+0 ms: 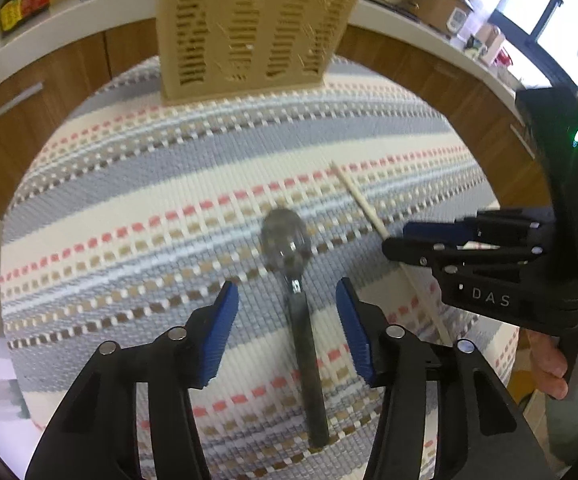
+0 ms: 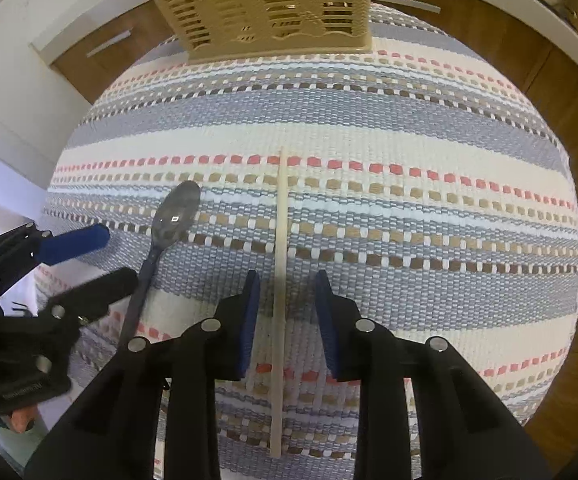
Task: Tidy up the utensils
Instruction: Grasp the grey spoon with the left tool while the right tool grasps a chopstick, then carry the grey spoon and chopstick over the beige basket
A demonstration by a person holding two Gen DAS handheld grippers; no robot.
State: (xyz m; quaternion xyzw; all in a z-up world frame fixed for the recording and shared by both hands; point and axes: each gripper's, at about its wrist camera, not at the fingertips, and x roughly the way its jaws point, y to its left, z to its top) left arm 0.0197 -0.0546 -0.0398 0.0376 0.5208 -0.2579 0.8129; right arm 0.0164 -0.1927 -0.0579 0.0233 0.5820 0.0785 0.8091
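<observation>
A dark grey spoon (image 1: 303, 320) lies on the striped cloth, bowl away from me; it also shows in the right wrist view (image 2: 169, 224). My left gripper (image 1: 287, 300) is open and straddles the spoon's neck without touching it. A pale wooden chopstick (image 2: 280, 280) lies lengthwise on the cloth; it also shows in the left wrist view (image 1: 359, 200). My right gripper (image 2: 287, 292) is open, one finger on each side of the chopstick. A beige slotted utensil basket (image 1: 255, 28) stands at the cloth's far edge; it also shows in the right wrist view (image 2: 265, 4).
The striped woven cloth (image 1: 129, 200) covers a round table. Wooden cabinets (image 1: 49, 76) and a white countertop (image 1: 409, 16) with jars and pots curve behind the basket. The right gripper's body (image 1: 509, 264) sits close to the right of the left one.
</observation>
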